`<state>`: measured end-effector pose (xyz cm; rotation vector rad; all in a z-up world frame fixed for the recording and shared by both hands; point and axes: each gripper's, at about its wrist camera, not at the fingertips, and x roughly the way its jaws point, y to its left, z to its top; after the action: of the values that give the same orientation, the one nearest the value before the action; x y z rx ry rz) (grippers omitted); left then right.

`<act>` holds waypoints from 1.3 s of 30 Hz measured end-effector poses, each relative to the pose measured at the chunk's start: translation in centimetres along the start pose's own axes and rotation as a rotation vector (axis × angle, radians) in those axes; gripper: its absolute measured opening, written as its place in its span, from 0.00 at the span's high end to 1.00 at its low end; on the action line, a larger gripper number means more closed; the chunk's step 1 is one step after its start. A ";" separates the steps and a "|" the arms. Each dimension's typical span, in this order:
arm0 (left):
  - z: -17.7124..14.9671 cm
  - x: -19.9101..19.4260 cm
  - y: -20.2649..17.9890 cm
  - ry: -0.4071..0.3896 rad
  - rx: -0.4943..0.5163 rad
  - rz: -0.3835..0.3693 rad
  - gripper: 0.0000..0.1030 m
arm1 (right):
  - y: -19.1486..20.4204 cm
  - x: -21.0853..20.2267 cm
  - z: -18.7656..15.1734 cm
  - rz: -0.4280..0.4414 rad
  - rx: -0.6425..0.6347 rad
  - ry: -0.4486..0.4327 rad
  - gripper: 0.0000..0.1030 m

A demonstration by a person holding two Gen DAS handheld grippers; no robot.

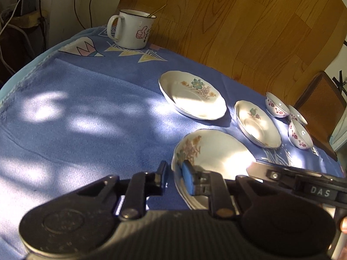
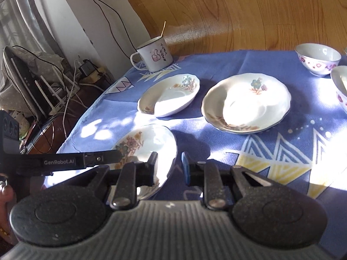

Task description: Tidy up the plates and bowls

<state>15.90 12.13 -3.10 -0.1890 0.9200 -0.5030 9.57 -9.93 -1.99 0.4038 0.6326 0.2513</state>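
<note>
White plate [image 1: 208, 151] partly behind fingers [image 1: 187, 177]

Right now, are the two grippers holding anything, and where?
Yes. Both hold the nearest flowered plate by its rim, the left gripper at its left edge and the right gripper at its right edge.

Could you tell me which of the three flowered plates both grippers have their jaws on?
The nearest plate, gripped on opposite rims; the other two plates lie untouched farther back.
</note>
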 end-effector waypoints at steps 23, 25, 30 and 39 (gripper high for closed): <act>-1.9 0.0 -10.0 -0.013 0.072 -0.044 0.89 | -6.5 -7.6 -0.8 -0.029 0.137 -0.078 0.92; -2.2 0.7 -11.6 0.001 0.088 -0.071 0.88 | -7.8 -9.1 -1.0 -0.050 0.160 -0.096 0.92; -3.2 2.4 -15.8 0.030 0.138 -0.129 0.88 | -10.6 -12.5 -2.0 -0.103 0.199 -0.136 0.92; -4.5 5.5 -23.0 0.085 0.209 -0.198 0.88 | -15.7 -17.7 -3.9 -0.190 0.278 -0.199 0.92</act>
<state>7.33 -10.26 -1.32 -0.0688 0.9296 -0.7918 -5.00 -28.97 -2.57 0.6233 0.5070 -0.0596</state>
